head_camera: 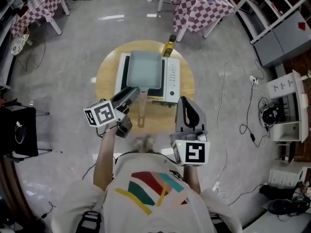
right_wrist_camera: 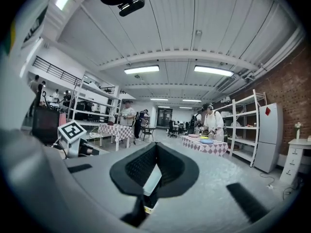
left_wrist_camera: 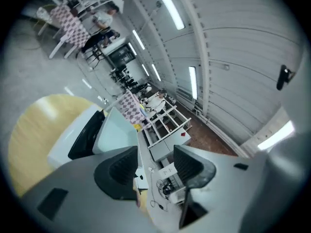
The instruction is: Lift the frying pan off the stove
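Head view: left tool (head_camera: 132, 92) angled beside pan handle (head_camera: 141, 113) — jaws apart, empty; right tool (head_camera: 183, 103) closed.

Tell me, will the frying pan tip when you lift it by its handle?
Probably a bit: the frying pan is wide and square, with its long handle out one side, so the far end may dip. It looks stiff and should not bend. It sits flat on the stove, so rolling seems unlikely.
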`<action>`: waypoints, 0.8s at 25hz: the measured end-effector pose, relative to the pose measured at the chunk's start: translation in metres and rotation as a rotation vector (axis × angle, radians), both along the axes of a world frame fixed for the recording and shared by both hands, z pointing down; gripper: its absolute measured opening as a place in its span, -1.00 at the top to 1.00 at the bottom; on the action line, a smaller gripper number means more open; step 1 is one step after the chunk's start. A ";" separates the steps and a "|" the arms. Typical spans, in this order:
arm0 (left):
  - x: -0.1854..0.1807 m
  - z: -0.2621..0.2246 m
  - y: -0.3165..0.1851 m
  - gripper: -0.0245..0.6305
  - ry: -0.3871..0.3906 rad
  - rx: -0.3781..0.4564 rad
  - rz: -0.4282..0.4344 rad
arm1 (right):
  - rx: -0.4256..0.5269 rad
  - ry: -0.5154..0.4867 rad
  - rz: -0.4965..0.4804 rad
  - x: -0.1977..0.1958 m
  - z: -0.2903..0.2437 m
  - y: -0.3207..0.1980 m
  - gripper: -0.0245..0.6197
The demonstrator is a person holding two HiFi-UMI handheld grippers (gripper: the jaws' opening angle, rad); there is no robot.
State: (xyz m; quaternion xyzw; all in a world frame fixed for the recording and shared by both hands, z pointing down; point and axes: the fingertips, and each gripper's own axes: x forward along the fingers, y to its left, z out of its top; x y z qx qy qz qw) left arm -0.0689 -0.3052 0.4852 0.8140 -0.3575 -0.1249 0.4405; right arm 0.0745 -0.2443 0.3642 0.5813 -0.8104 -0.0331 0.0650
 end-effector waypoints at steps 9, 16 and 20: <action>0.012 0.088 0.007 0.30 0.178 -0.349 0.145 | -0.029 -0.012 0.047 0.017 0.004 0.006 0.93; 0.044 0.101 0.019 0.30 0.307 -0.455 0.323 | -0.049 -0.003 0.059 0.022 0.011 0.010 0.93; 0.056 0.096 0.028 0.30 0.358 -0.539 0.393 | -0.056 0.002 0.071 0.025 0.014 0.014 0.93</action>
